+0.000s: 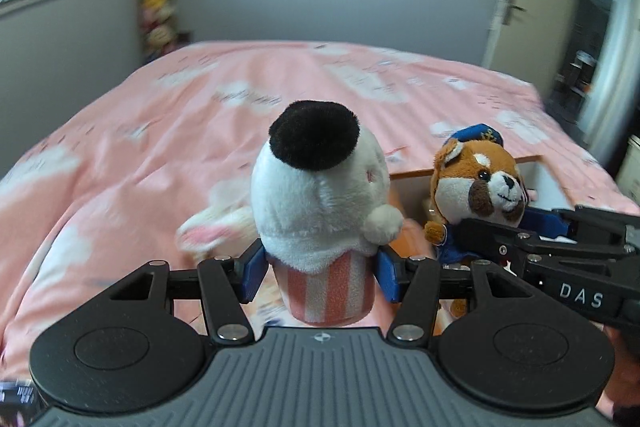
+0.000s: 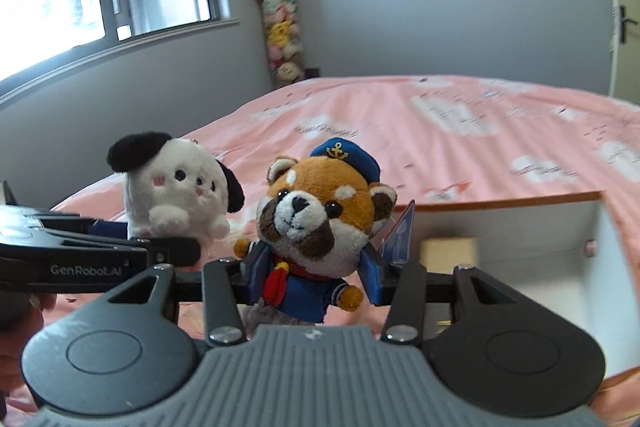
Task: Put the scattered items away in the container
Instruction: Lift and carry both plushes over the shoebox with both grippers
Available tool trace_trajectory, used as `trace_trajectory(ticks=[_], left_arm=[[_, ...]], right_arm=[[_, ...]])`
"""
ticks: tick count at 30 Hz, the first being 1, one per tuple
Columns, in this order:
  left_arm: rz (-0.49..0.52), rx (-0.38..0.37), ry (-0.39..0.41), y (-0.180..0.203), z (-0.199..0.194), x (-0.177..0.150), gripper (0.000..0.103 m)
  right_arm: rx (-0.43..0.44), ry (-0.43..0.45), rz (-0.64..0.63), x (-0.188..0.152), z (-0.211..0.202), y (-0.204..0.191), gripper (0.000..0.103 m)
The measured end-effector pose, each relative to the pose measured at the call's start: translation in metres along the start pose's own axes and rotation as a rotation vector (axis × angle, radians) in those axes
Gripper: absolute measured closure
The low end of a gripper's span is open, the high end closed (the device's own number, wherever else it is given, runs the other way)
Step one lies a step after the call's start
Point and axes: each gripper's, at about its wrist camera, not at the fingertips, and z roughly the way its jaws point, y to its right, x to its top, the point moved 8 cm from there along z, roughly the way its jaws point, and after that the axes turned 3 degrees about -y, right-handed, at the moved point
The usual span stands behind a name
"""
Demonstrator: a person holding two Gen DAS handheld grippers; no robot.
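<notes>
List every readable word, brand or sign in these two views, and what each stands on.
"GenRobot.AI": white lettering on the black side of the left tongs.
"DAS": white letters on the black arm of the right tongs.
Gold anchor sign, no words: blue sailor cap of the brown plush red panda.
Blue hang tag behind the panda: print unreadable.

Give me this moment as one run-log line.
left tool: shut on white puppy plush | right tool: shut on red panda plush | box: near
</notes>
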Motion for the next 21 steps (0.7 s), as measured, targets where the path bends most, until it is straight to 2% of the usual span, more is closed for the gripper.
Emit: trace_trajectory(ticks=[8, 13, 17, 21], left_arm=[[0.048, -0.199, 0.012, 0.067, 0.021, 0.020, 0.038], [0.011, -0.370, -0.043, 0.099, 0.050, 0.022, 0.039], [-0.004, -0.466, -0.096, 0.124, 0.077, 0.020, 0.039], [-0.028, -0.548, -0.183, 0.144, 0.110, 0.011, 0.039]], right_arm=[[-0.113, -0.005, -0.012, 0.007, -0.038, 0.069, 0.053], [-0.198, -0.053, -0.058, 0.003, -0.045, 0.111, 0.053], [-0.234, -0.127, -0.094, -0.006, -0.037, 0.141, 0.053], [-0.249, -0.221, -0.124, -0.017, -0.021, 0.166, 0.053]])
